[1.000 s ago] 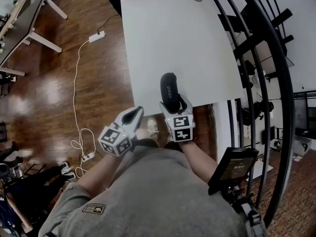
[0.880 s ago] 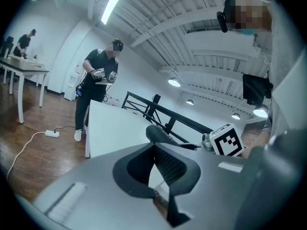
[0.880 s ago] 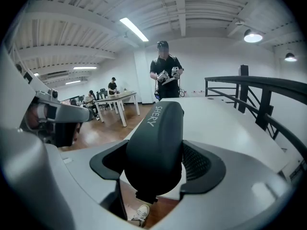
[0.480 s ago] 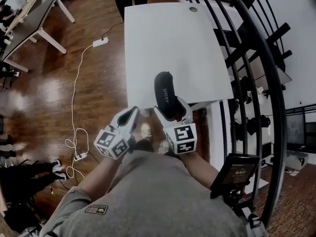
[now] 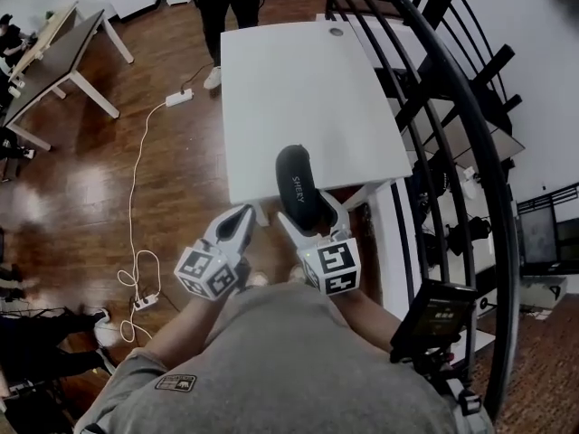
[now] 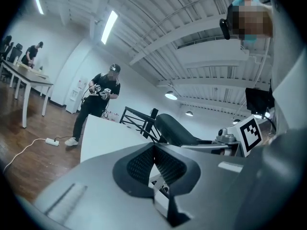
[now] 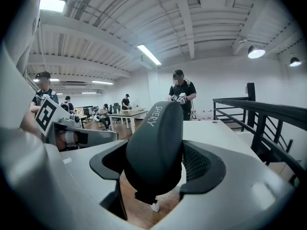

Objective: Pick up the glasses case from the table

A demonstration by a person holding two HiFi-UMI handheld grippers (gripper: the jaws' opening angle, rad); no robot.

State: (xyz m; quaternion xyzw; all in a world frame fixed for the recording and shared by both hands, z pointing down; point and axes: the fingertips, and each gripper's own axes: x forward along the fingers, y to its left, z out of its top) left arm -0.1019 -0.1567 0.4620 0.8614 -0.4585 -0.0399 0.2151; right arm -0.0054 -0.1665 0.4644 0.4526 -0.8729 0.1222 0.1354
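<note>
We clamp the dark glasses case between the fingers of the right gripper, one pad on each long side; the case points away from us; in the head view its far end overlaps the near edge of the white table, its near end the wooden floor; the left gripper sits just beside, fingers pressed together, empty.
</note>
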